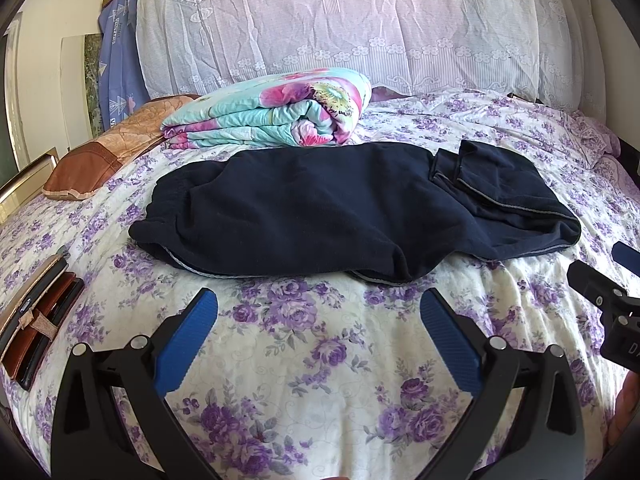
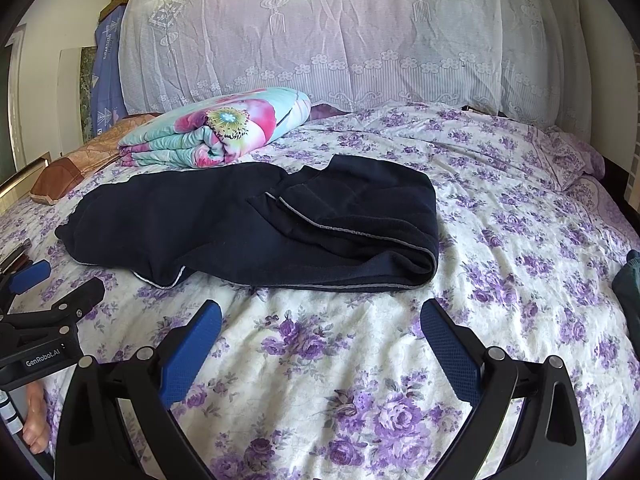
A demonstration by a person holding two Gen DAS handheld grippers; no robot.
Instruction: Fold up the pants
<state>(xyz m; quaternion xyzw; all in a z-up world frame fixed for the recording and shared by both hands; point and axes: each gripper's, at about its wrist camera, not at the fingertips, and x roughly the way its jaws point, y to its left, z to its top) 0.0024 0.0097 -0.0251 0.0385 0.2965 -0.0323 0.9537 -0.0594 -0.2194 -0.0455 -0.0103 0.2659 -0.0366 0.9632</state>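
1. The dark navy pants (image 1: 320,208) lie on the bed (image 1: 320,360), spread across its middle on the purple-flowered sheet, with nothing gripping them.
2. Their right-hand end is folded back over itself, so a layer with a grey-stitched hem (image 2: 340,232) rests on top of the lower layer.
3. The left gripper (image 1: 318,344) hovers over bare sheet on the near side of the pants, its blue-padded fingers (image 1: 188,344) spread wide apart and holding nothing.
4. The right gripper (image 2: 320,344) likewise hangs over the sheet just short of the pants' near edge, its jaws wide apart and empty.
5. Each gripper shows at the edge of the other's view: the two are side by side, apart from each other.
6. A folded floral quilt (image 1: 268,112) in teal and pink sits just behind the pants, near their far edge.
7. A brown and tan pillow (image 1: 100,156) lies to the left of the quilt.
8. A white lace cloth (image 1: 360,20) covers the headboard at the back.
9. A brown wallet-like item (image 1: 36,320) rests at the bed's left edge.
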